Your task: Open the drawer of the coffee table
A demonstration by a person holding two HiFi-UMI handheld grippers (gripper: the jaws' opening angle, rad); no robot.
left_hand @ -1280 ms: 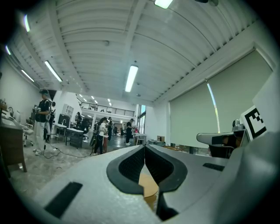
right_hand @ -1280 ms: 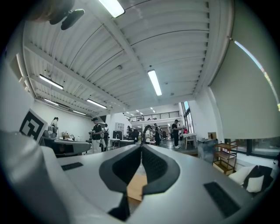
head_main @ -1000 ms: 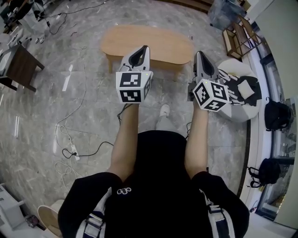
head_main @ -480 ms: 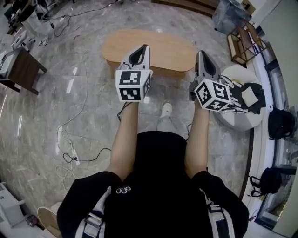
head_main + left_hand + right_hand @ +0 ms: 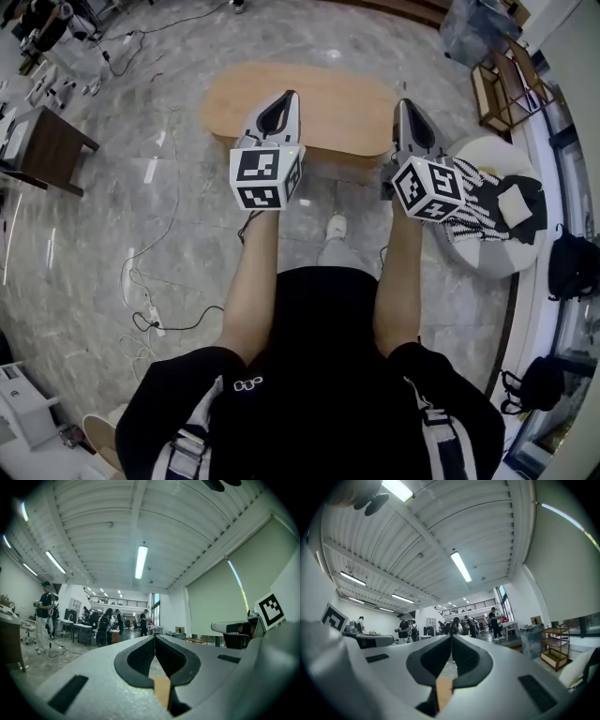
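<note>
The coffee table (image 5: pixel 342 108) is a low oval with a light wood top, lying at the top middle of the head view. No drawer shows from above. My left gripper (image 5: pixel 292 94) hangs over the table's left part, level and pointing away from me, its jaws shut on nothing. My right gripper (image 5: pixel 402 103) is over the table's right end, also shut and empty. In the left gripper view the jaws (image 5: pixel 154 637) meet, with a sliver of wood (image 5: pixel 161 688) below them. In the right gripper view the shut jaws (image 5: pixel 451 637) face the open hall.
A white round pouf (image 5: pixel 487 253) carrying a striped cloth stands just right of the table. A dark side table (image 5: pixel 42 150) is at the left. Cables and a power strip (image 5: pixel 150 319) trail on the marble floor. A wooden rack (image 5: pixel 511 94) and black bags (image 5: pixel 572 262) line the right wall.
The table and the pouf have slid lower and grown in the head view as the person walks toward them. Both grippers stay shut and now reach further over the tabletop.
</note>
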